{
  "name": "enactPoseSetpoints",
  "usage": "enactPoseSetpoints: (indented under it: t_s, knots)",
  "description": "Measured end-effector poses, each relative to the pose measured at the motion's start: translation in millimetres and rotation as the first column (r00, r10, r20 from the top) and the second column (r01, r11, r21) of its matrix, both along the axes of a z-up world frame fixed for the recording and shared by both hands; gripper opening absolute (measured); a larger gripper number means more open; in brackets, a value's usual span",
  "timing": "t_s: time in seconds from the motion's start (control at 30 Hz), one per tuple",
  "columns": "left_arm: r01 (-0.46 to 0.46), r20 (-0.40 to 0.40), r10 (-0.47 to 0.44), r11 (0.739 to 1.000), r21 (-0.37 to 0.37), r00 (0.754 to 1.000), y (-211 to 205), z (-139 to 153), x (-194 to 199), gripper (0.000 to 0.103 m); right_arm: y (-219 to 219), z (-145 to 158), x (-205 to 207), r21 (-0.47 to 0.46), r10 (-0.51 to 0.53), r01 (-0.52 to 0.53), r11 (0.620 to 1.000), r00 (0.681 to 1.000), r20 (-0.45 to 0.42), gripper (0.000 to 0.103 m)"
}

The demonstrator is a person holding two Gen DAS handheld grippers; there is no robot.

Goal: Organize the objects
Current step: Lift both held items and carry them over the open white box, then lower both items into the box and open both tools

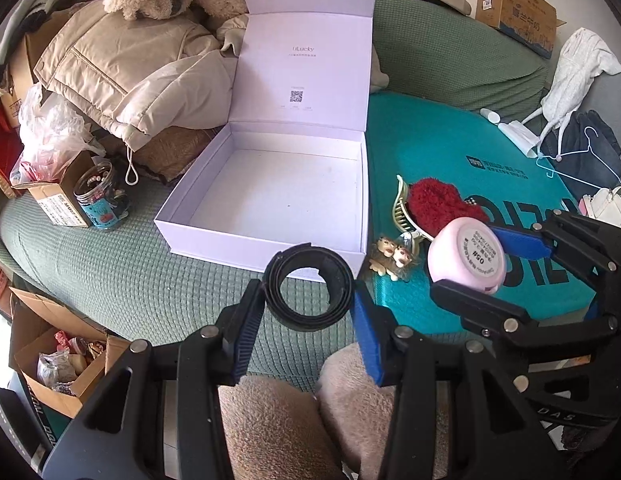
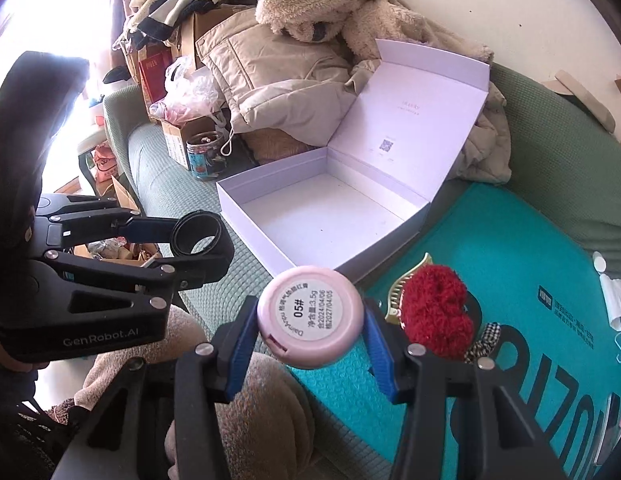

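Black coiled belt (image 1: 309, 285) pinched in left gripper (image 1: 309, 308), pink compact (image 2: 308, 316) clamped in right gripper (image 2: 308, 344), both angled downward over green sofa (image 1: 110, 272) before open white box (image 1: 270, 196).

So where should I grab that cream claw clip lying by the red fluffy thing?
Grip the cream claw clip across its curved spine, coming from above on the white box side; the red fluffy piece crowds its other side.

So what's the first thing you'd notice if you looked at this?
A big white box lies open and empty on the green sofa. In front of it, the left gripper holds a coiled black belt, and the right gripper holds a round pink compact.
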State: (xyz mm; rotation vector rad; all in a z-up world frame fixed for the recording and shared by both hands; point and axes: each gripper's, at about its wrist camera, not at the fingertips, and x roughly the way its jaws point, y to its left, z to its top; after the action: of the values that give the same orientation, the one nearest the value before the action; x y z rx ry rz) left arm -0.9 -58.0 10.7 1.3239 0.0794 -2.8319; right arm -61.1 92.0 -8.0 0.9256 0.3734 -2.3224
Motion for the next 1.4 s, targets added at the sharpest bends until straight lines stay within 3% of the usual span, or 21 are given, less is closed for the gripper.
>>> enactPoseSetpoints:
  t_s: [0.47,0.87,1.4]
  knots:
    - [-0.036,0.018,0.036,0.999,0.009,0.999,-30,-6,-47,0.042,-21,2,-46,-0.003,0.025,-0.025,1.0,1.0,0.007,0.051]
    - [-0.034,0.037,0.033,0.999,0.031,0.999,-48,-23,-113,0.042,-35,-1,-102,0.014,0.037,-0.037,0.999,0.999,-0.008,0.051]
    - [-0.044,0.024,0.044,0.999,0.0,0.999,-81,-33,-194,0.042,-66,-1,-170,0.037,0.045,-0.043,0.998,0.998,-0.053,0.051]
